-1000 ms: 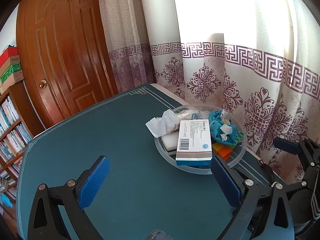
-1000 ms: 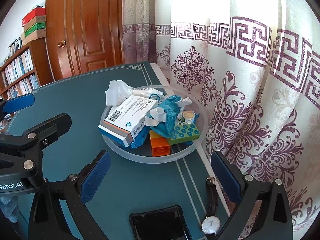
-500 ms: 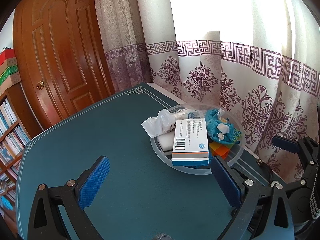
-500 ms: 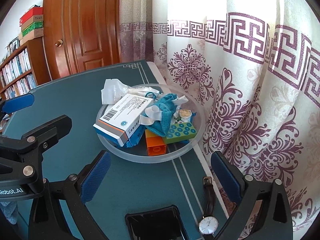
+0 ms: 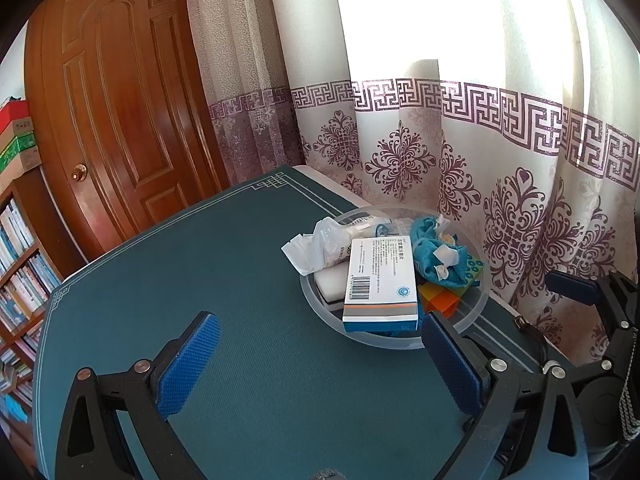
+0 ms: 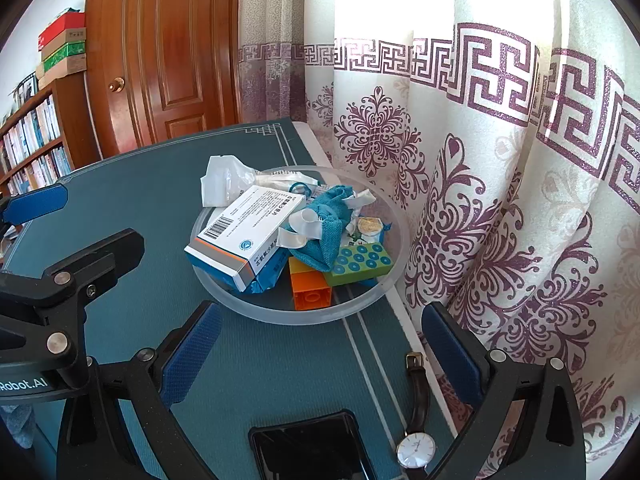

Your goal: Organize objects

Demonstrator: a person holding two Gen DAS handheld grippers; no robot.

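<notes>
bowl: clear plastic bowl (image 6: 362,304) sitting on the teal table (image 5: 192,280), over by the curtain-side edge – it's heaped with stuff
medicine box: white box with a barcode and orange/grey stripe (image 6: 244,236), lying tilted on top of the heap, on the bowl's left side in the right wrist view
teal pouch: little teal cloth bag with white ribbon (image 6: 326,228), just beside the box, touching it
bricks: orange brick (image 6: 310,290) and green studded brick (image 6: 358,264) side by side at the near side of the bowl, partly under the pouch
plastic wrapper: crumpled clear/white wrapper (image 5: 316,246) hanging over the far rim
left gripper: (image 5: 320,360) jaws spread wide, nothing between them, hovering over the table just short of the bowl
right gripper: (image 6: 320,348) also wide apart and empty – the bowl sits right ahead of it
watch: wristwatch with white face (image 6: 416,448) flat on the table near the right finger
phone: black phone (image 6: 312,448) beside the watch, screen dark
background: wooden door (image 5: 120,112), patterned curtain (image 6: 480,160), bookshelf (image 5: 18,248)
</notes>
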